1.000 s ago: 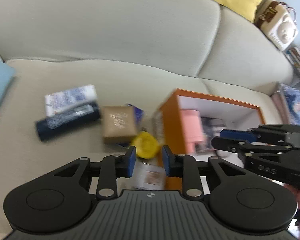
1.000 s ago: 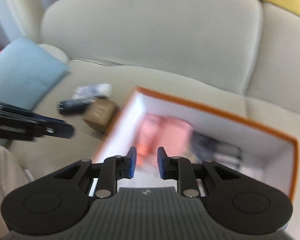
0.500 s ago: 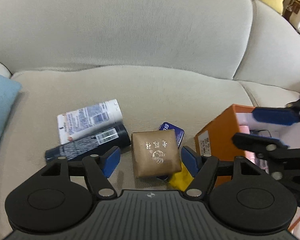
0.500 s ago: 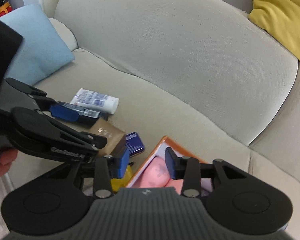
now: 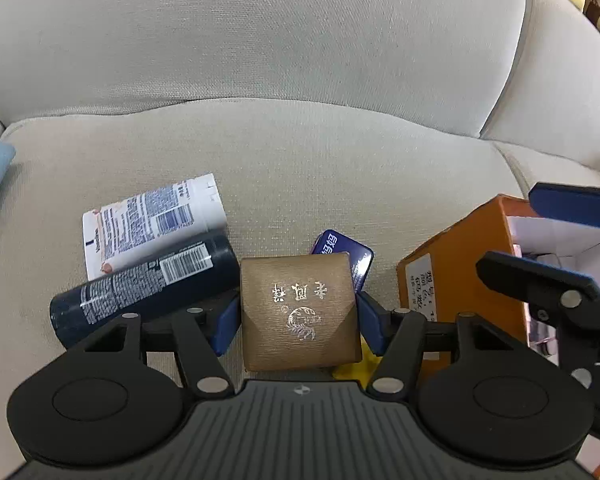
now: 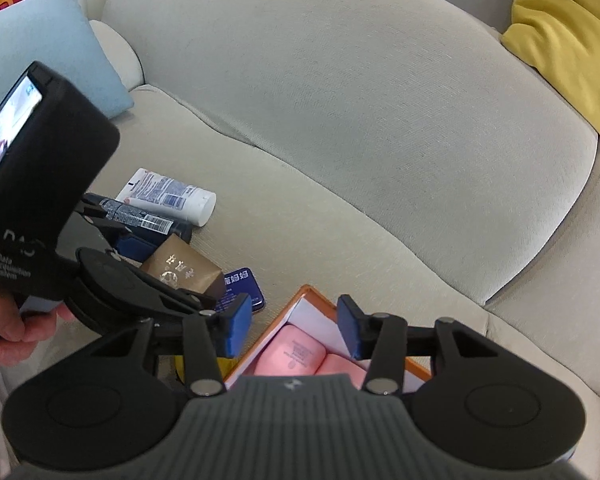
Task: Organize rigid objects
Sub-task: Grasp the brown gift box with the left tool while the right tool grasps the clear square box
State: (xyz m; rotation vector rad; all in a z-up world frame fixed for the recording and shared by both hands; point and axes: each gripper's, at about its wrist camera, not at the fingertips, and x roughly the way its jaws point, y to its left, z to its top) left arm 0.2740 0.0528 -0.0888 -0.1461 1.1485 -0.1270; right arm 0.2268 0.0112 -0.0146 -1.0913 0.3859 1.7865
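Note:
A brown box with gold print lies on the sofa seat between the open jaws of my left gripper; I cannot tell whether the pads touch it. It also shows in the right wrist view. Beside it lie a dark spray can, a white tube, a small blue tin and something yellow. The orange box stands to the right, with pink packs inside. My right gripper is open and empty above that box's near corner.
A light blue cushion leans at the sofa's left end. A yellow cushion sits at the upper right. The sofa backrest rises behind the objects.
My left gripper opened wide and moved left and down onto the brown box. My right gripper opened and swung up, away from inside the orange box.

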